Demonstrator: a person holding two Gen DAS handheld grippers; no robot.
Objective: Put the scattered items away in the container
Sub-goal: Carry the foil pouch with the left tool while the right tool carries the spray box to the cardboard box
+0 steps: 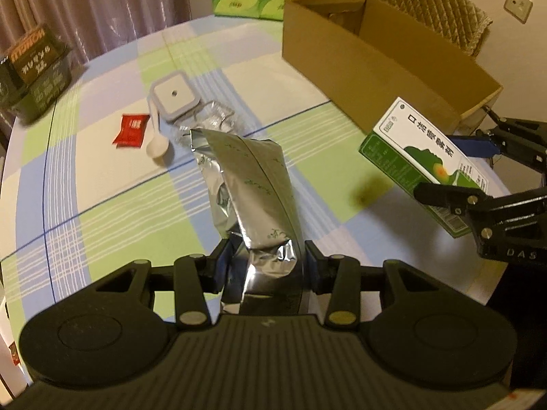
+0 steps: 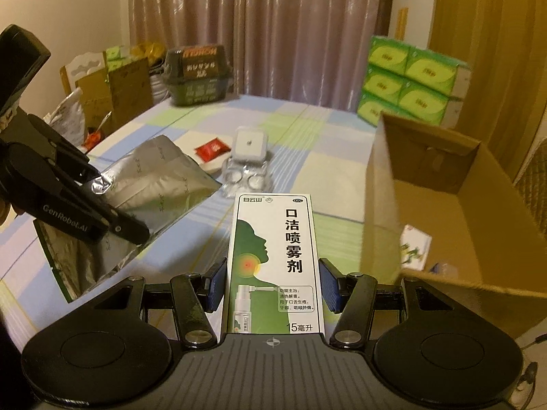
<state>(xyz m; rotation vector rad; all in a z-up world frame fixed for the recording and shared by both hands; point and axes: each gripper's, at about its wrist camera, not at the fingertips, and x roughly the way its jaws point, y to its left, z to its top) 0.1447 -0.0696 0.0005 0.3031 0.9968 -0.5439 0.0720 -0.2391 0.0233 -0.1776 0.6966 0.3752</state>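
My left gripper (image 1: 265,264) is shut on a silver foil pouch (image 1: 251,184) and holds it above the table; the pouch also shows in the right wrist view (image 2: 150,184). My right gripper (image 2: 273,285) is shut on a green-and-white spray box (image 2: 273,256), also seen in the left wrist view (image 1: 424,160), near the open cardboard box (image 1: 376,58) (image 2: 444,212). On the table lie a red sachet (image 1: 131,130), a white spoon (image 1: 155,140), a white square lid (image 1: 171,94) and a clear plastic blister (image 1: 212,123).
The round table (image 1: 102,188) has a checked cloth. A dark green box (image 1: 32,68) sits at its far left edge. Green tissue packs (image 2: 410,82) are stacked behind the cardboard box. A small white carton (image 2: 413,246) lies inside it. A chair (image 1: 441,7) stands behind.
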